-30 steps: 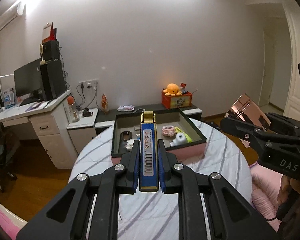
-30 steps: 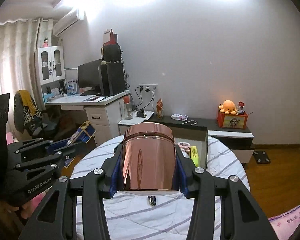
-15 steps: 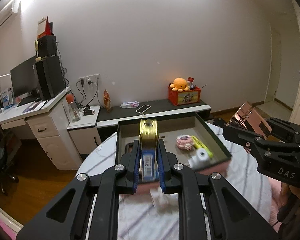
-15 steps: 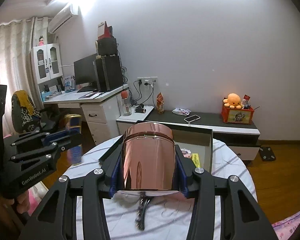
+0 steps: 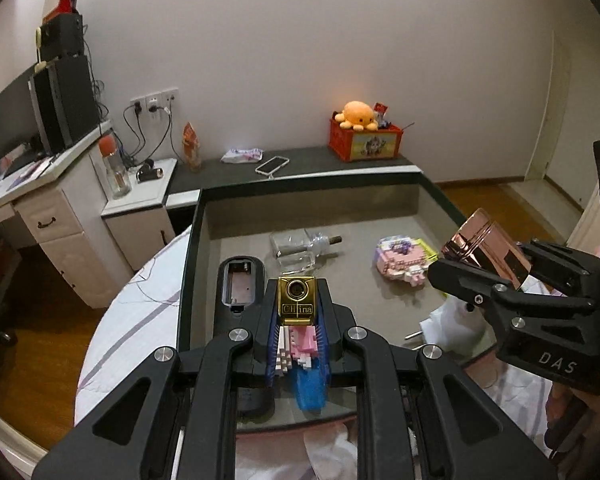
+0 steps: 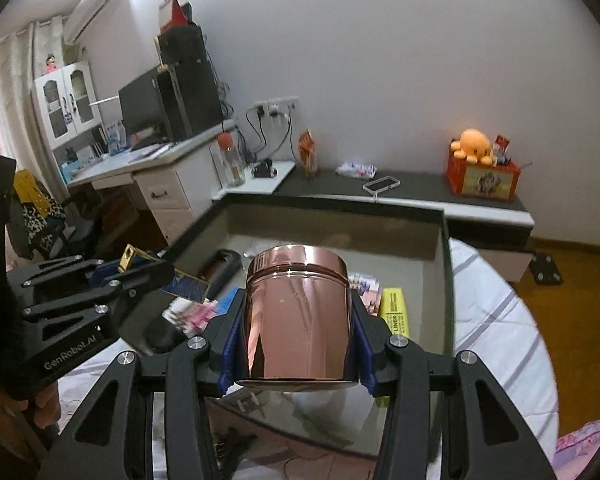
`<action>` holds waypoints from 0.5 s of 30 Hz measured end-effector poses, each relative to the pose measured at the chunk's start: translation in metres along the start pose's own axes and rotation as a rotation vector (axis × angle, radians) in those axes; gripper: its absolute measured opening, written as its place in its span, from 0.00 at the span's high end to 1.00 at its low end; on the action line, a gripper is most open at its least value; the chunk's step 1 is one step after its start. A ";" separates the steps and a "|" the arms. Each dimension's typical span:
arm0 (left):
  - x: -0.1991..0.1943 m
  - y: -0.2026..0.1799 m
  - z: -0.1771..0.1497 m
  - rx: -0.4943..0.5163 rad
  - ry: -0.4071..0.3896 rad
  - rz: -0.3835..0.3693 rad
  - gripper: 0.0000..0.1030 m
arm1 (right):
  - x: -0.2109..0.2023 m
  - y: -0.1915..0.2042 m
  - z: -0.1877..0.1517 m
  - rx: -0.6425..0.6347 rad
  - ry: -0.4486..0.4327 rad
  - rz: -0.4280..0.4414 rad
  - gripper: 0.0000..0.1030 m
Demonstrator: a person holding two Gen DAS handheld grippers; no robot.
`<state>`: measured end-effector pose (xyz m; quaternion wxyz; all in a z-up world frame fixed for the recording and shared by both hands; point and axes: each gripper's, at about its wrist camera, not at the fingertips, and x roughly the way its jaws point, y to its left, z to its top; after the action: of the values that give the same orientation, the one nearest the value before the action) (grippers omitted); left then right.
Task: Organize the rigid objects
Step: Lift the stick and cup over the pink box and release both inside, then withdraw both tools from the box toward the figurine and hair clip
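My left gripper [image 5: 297, 312] is shut on a slim blue box with a gold cap [image 5: 296, 300], held over the near left part of a dark-rimmed tray [image 5: 189, 264]. My right gripper [image 6: 298, 322] is shut on a shiny rose-gold round tin [image 6: 298, 308], upright above the tray's [image 6: 446, 264] near middle. The left wrist view shows the tin [image 5: 486, 240] tilted at the right, in the right gripper [image 5: 496, 280]. The left gripper [image 6: 100, 280] shows at the left of the right wrist view, the gold cap [image 6: 127, 258] sticking out.
In the tray lie a black casing [image 5: 240, 280], a clear glass bottle [image 5: 296, 250], a pink block toy [image 5: 400, 258], a yellow marker [image 6: 394, 314] and pink and blue block pieces [image 5: 300, 360]. The tray sits on a round table with a striped cloth [image 5: 140, 300]. A desk and low cabinet stand behind.
Both grippers have moved forward and down, from short of the tray to over it, and both tilt lower. Each still holds its object; the tray fills more of both views.
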<state>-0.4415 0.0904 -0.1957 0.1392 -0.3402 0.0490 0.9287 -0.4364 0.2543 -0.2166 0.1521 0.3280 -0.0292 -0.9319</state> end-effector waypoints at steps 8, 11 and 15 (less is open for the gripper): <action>-0.003 0.005 -0.001 -0.022 -0.020 0.023 0.43 | 0.000 0.004 0.003 0.000 -0.035 0.023 0.40; -0.020 0.008 -0.002 -0.023 -0.076 0.082 0.15 | -0.012 0.007 0.006 -0.001 -0.068 0.011 0.24; -0.043 0.010 -0.006 -0.037 -0.085 0.072 0.09 | -0.026 0.012 0.007 0.008 -0.085 0.011 0.24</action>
<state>-0.4094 0.0699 -0.1719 0.1015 -0.3008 0.0378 0.9475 -0.4182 0.2505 -0.1936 0.1545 0.2884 -0.0412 -0.9441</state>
